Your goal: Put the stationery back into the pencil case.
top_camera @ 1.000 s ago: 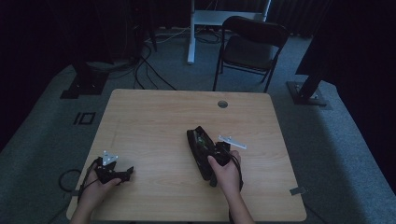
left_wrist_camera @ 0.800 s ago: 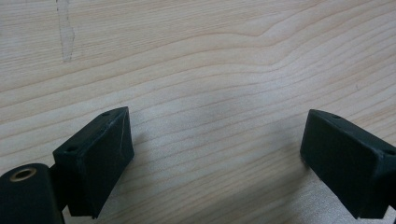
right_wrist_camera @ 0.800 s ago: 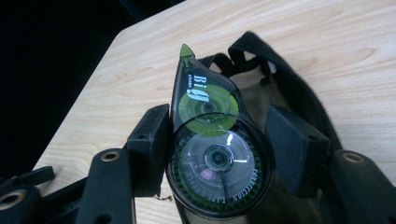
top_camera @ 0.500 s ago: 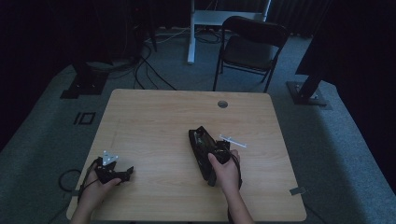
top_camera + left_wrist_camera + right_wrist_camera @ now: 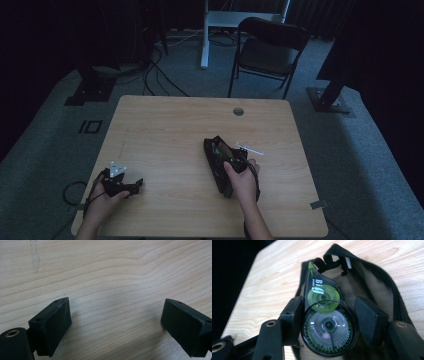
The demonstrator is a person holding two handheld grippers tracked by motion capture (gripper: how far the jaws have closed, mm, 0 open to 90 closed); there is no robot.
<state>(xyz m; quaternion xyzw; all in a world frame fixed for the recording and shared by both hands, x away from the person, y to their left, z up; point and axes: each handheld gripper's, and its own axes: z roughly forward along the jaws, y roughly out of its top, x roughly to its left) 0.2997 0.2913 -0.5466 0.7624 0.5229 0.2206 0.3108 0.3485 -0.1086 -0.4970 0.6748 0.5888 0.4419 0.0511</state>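
Gripping a clear-and-green correction tape dispenser point(image 5: 325, 320), the right hand-held gripper point(image 5: 328, 315) holds it over an open black pouch point(image 5: 218, 165) at centre frame. Lower left, the left hand-held gripper point(image 5: 115, 325) rests released on the surface point(image 5: 165, 130).

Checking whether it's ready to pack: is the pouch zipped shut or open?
Open: in the right gripper view the pouch shows its tan lining between parted zipper edges.

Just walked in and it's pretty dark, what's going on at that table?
A person works at a light wooden table with two handheld grippers. The right gripper clamps a clear-and-green correction tape dispenser over an open black zippered pouch with a tan lining. The left gripper rests open on bare wood, holding nothing.
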